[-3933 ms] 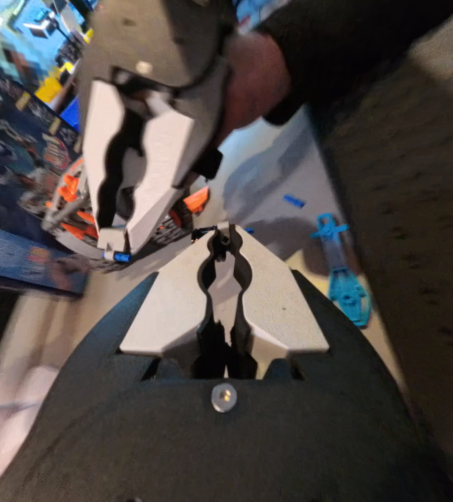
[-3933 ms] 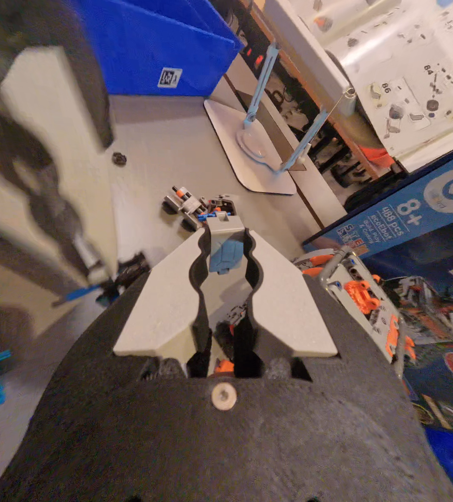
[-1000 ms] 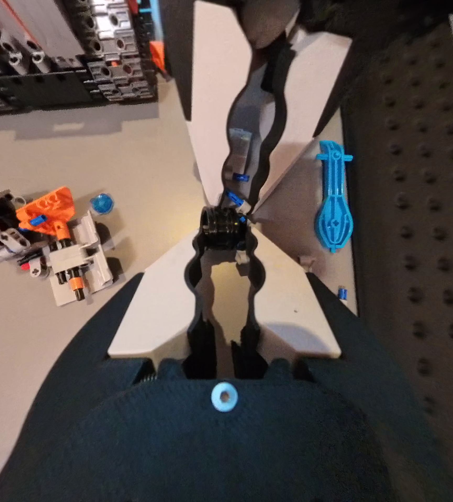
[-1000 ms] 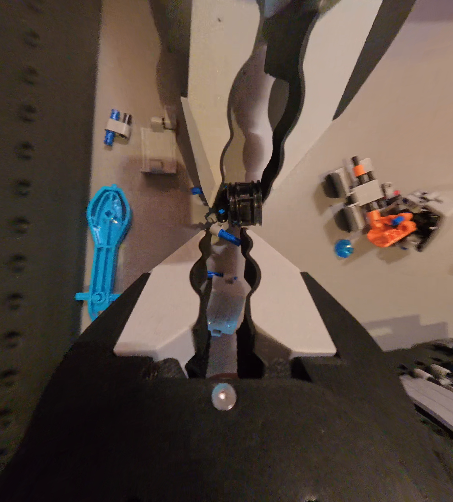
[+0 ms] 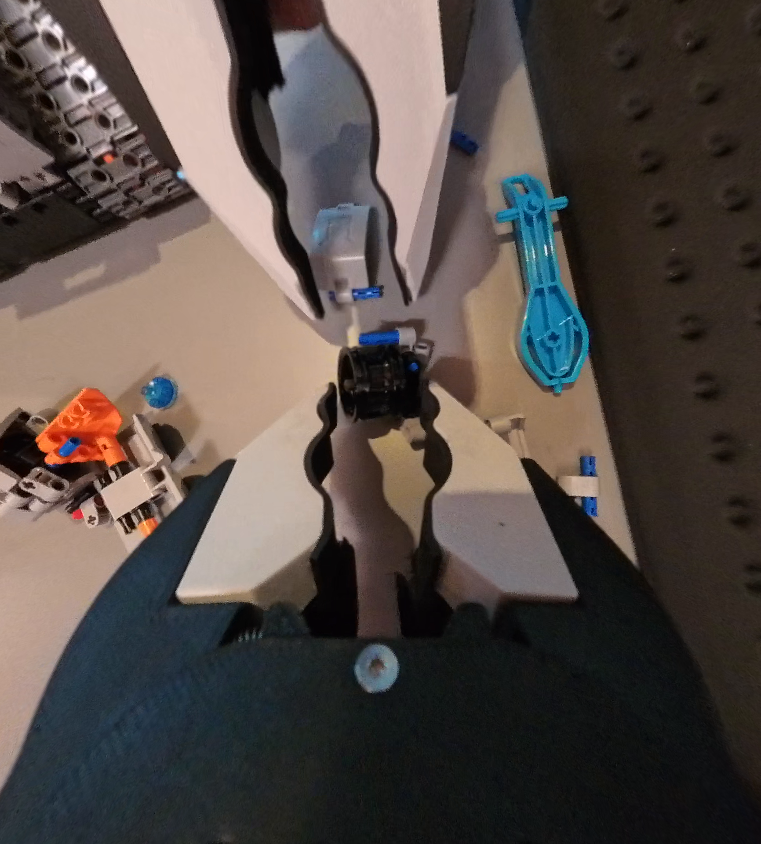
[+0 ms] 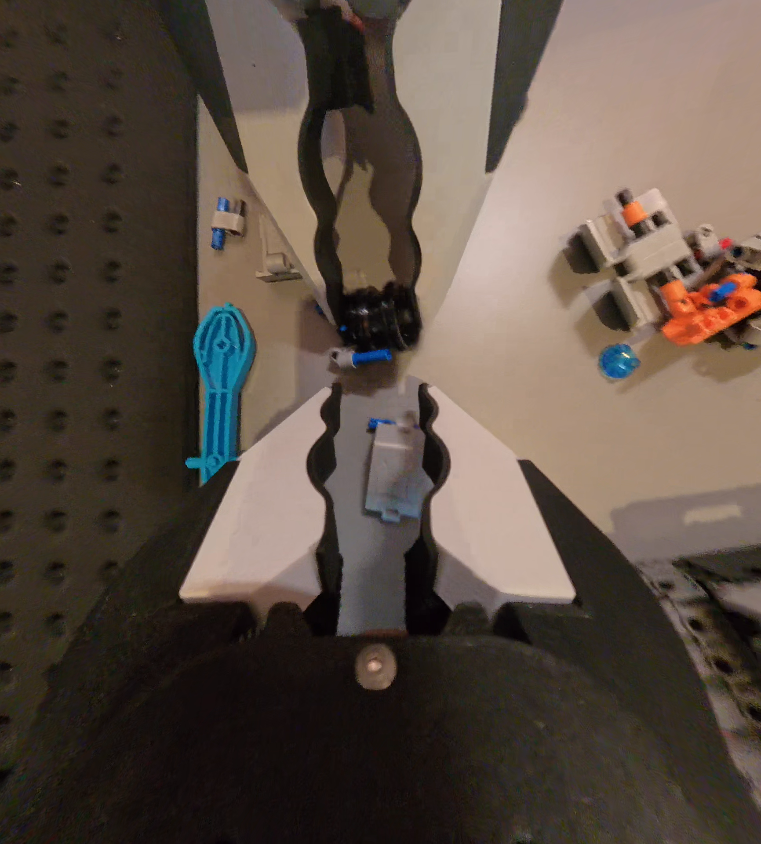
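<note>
Inspection from both wrist views. Found left tongs (image 5: 380, 404) clenched on a black wheel (image 5: 378, 388), pinched across the tread at the very tips, clear of the table (image 5: 72, 356). Found right tongs (image 6: 377, 388) grasping a grey panel (image 6: 392, 475) with a pale blue end, seated well back between the fingers. Noted both pairs tip to tip, close but apart. Logged a blue-and-grey pin (image 6: 360, 356) just beside the wheel; cannot tell whether attached.

Handling, as judged: wheel light, ribbed rubbery tyre on a stiff hub, unlikely to slip; best taken across the tread as now. Panel hard, smooth plastic, thin, likelier to pivot; best taken on the flat sides.

Surroundings, in the left view: turquoise flat tool (image 5: 547, 310) to the right, lying along the edge of a dark studded mat (image 5: 689, 319). Orange-and-grey build (image 5: 86, 456) to the left, clear blue round stud (image 5: 159, 392) just beside it. Large grey-and-black holed frame (image 5: 49, 137) at far left. Small grey clip with blue pin (image 5: 581, 486) near right.
</note>
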### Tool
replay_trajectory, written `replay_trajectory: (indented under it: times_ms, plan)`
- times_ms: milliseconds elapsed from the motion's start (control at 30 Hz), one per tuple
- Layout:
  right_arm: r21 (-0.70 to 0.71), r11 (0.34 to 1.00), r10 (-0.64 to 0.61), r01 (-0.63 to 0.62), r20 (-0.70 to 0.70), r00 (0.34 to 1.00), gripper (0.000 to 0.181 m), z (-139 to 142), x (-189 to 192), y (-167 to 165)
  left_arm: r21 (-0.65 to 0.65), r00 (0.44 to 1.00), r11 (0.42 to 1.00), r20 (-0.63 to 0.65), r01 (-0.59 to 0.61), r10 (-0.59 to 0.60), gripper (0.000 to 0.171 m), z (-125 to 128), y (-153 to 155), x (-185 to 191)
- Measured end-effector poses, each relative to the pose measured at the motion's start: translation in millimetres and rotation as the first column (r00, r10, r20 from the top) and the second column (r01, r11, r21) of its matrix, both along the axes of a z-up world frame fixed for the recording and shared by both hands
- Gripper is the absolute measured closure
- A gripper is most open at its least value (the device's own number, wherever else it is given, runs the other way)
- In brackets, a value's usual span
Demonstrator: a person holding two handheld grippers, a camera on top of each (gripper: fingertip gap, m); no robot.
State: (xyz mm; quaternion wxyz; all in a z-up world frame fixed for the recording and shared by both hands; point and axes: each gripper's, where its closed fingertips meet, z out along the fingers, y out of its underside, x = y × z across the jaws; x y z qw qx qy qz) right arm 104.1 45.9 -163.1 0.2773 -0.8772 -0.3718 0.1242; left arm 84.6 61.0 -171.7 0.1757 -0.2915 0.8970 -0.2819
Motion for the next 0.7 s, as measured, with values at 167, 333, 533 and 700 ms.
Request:
replay_trajectory:
  times_ms: [167, 333, 533, 700]
  plan:
    - [0.048, 0.995, -0.089, 0.084, 0.104, 0.991, 0.14, 6.1, 28.7, -12.0, -0.058, 0.997, 0.997, -0.071, -0.045, 0.041, 0.123, -3.7, 6.1, -2.3]
    - [0.037, 0.993, -0.115, 0.111, 0.13, 0.985, 0.135, 1.1, 34.6, -15.6, -0.095, 0.994, 0.993, -0.088, -0.075, 0.066, 0.113, -1.0, 10.5, -1.7]
    - [0.007, 0.995, -0.104, 0.104, 0.133, 0.986, 0.16, -8.0, 34.9, -15.0, -0.106, 0.995, 0.99, -0.055, -0.09, 0.084, 0.11, 15.2, 12.7, -4.1]
    - [0.171, 0.983, -0.086, 0.069, 0.093, 0.992, 0.159, 25.3, 22.6, 0.2, -0.145, 0.992, 0.983, 0.041, -0.116, 0.123, 0.118, 41.8, 18.3, -0.2]
